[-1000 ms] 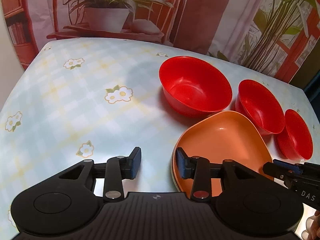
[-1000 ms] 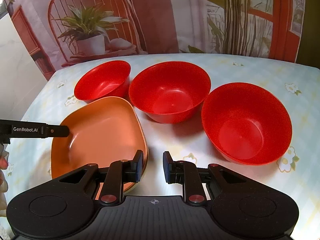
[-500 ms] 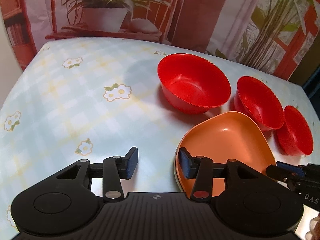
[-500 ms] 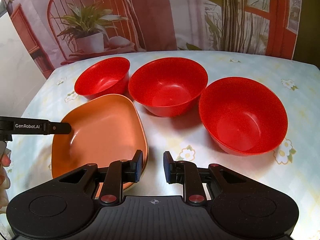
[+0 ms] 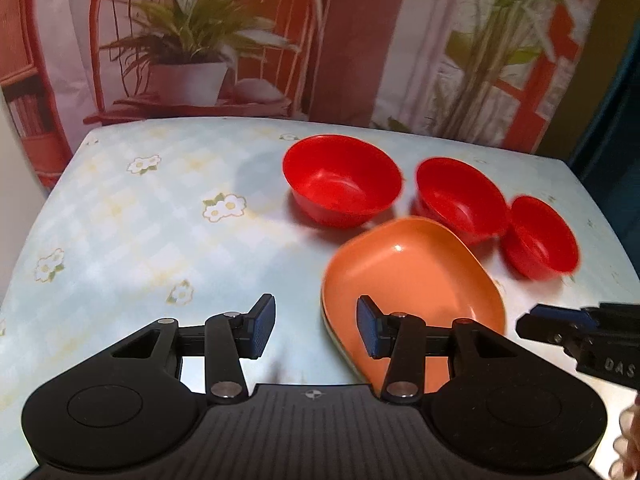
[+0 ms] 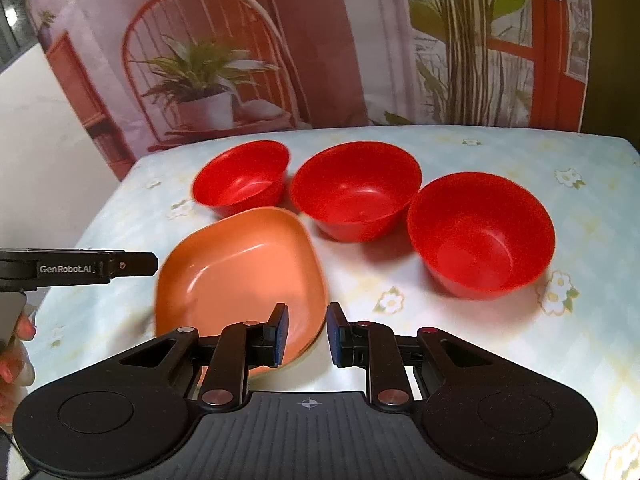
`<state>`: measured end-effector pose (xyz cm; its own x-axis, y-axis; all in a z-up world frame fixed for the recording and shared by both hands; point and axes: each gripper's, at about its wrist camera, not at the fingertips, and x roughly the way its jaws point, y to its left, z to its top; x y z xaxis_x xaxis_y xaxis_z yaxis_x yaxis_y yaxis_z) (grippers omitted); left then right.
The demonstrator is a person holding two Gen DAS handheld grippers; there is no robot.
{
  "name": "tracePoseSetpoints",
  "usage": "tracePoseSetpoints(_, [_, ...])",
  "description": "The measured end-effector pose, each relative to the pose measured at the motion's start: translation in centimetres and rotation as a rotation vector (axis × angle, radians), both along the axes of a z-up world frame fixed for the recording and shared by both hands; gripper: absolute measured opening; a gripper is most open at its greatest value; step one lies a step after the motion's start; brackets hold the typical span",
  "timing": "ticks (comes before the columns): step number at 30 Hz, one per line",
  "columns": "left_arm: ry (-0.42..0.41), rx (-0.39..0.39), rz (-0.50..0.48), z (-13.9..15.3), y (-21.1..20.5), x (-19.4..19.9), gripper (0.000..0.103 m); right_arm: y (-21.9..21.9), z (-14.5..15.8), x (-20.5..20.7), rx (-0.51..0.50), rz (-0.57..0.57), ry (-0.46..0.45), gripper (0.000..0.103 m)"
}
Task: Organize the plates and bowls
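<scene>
Left wrist view shows an orange rounded-square plastic plate (image 5: 416, 280) at lower centre-right of the frame, lying flat on a pale blue checked tablecloth with white flowers (image 5: 140, 232). A paler rim showing under its near edge suggests a second plate beneath it, probably already stacked. Behind the plate, three glossy red plastic bowls stand upright in a row, none nested yet: the left red bowl (image 5: 342, 180) upper centre, the middle red bowl (image 5: 460, 198) and the right red bowl (image 5: 540, 238) towards the right edge. The row probably awaits nesting.

The left gripper (image 5: 316, 326) sits at bottom centre, above the plate's near-left edge. Its jaws have just been opening and stand moderately apart, gripping nothing; the right pad overlaps the plate in the picture, though contact cannot be told.

In the right wrist view, the right gripper (image 6: 307, 334) hangs over the plate's near-right rim, its jaws only narrowly parted and empty. A printed backdrop of a potted plant (image 5: 188, 64) fills the top.
</scene>
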<state>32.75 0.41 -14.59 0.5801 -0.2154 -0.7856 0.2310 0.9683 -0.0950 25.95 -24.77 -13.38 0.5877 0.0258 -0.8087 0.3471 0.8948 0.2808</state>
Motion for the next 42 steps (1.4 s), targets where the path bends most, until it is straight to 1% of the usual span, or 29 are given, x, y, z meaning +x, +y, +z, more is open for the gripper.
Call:
tracePoseSetpoints(3, [0.01,-0.008,-0.051,0.1,0.4,-2.7,0.047,1.0,0.4,-1.5,0.013,0.017,-0.002,0.021])
tracePoseSetpoints(6, [0.032,0.022,-0.063,-0.4,0.6,-5.0,0.047,2.3,0.5,-3.0,0.033,0.048,0.006,0.021])
tracePoseSetpoints(9, [0.073,0.024,-0.027,-1.1,1.4,-6.9,0.047,3.6,0.1,-4.2,0.05,0.083,0.025,0.021])
tracePoseSetpoints(15, [0.133,-0.043,0.088,-2.4,2.9,-9.3,0.047,5.2,-0.7,-5.0,0.064,0.126,0.056,0.021])
tracePoseSetpoints(23, [0.194,-0.078,0.129,-4.0,3.1,-10.4,0.047,5.7,-2.0,-5.0,0.075,0.135,0.09,0.021])
tracePoseSetpoints(26, [0.212,-0.079,0.139,-4.5,3.1,-10.6,0.041,5.8,-2.4,-5.1,0.078,0.139,0.101,0.02])
tracePoseSetpoints(29, [0.227,-0.08,0.142,-4.9,3.0,-10.7,0.033,5.7,-2.8,-5.2,0.08,0.142,0.111,0.019])
tracePoseSetpoints(31, [0.239,-0.089,0.138,-5.2,2.9,-10.6,0.019,5.6,-3.0,-5.2,0.082,0.139,0.117,0.015])
tracePoseSetpoints(34, [0.239,-0.117,0.134,-5.4,3.1,-10.7,0.012,5.4,-3.3,-5.3,0.087,0.133,0.123,0.013])
tracePoseSetpoints(36, [0.234,-0.116,0.131,-5.4,2.9,-10.7,0.01,5.3,-3.5,-5.4,0.092,0.13,0.125,0.011])
tracePoseSetpoints(42, [0.227,-0.099,0.121,-5.3,2.3,-10.6,0.009,5.3,-3.5,-5.7,0.105,0.131,0.116,0.005])
